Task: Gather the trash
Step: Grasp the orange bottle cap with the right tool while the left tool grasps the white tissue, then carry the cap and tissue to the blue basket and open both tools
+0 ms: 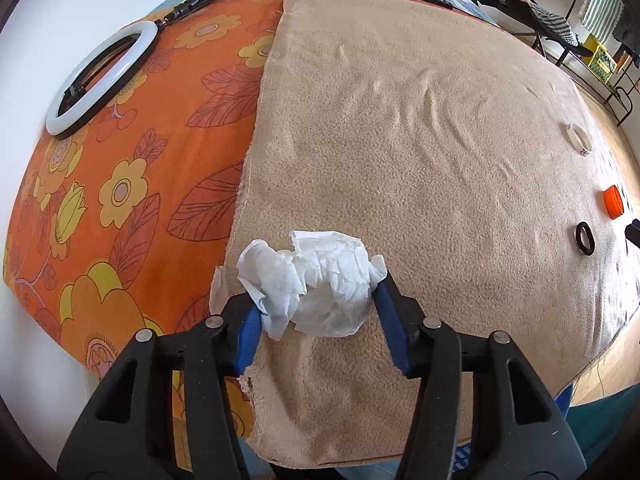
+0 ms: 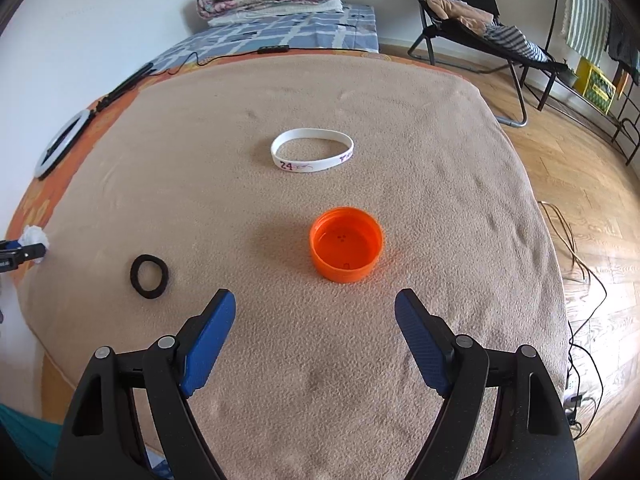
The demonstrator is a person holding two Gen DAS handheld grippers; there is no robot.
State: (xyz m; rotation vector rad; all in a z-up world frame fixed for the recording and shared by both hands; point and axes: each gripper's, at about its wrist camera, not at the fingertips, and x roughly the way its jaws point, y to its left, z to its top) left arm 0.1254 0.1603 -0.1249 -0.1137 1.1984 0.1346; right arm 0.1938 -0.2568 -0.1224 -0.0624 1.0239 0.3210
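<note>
Left gripper (image 1: 316, 300) clamps the crumpled tissue (image 1: 316, 284) between its blue pads, right at the beige blanket's (image 1: 400, 140) edge. Right gripper (image 2: 316, 316) gapes wide, holding nothing, orange cap (image 2: 346, 244) just beyond at twelve o'clock. Only the right wrist view shows the whole white wristband (image 2: 312, 150), and the black hair tie (image 2: 149, 277) at ten o'clock.

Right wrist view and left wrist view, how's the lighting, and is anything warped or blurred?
Right wrist view: soft daylight, a faint shadow beside the orange cap, sharp focus, the beige blanket bulging from fisheye distortion. Left wrist view: equally even light, the crumpled tissue crisp, dark vignette at the corners, the ring light stretched near the edge.
</note>
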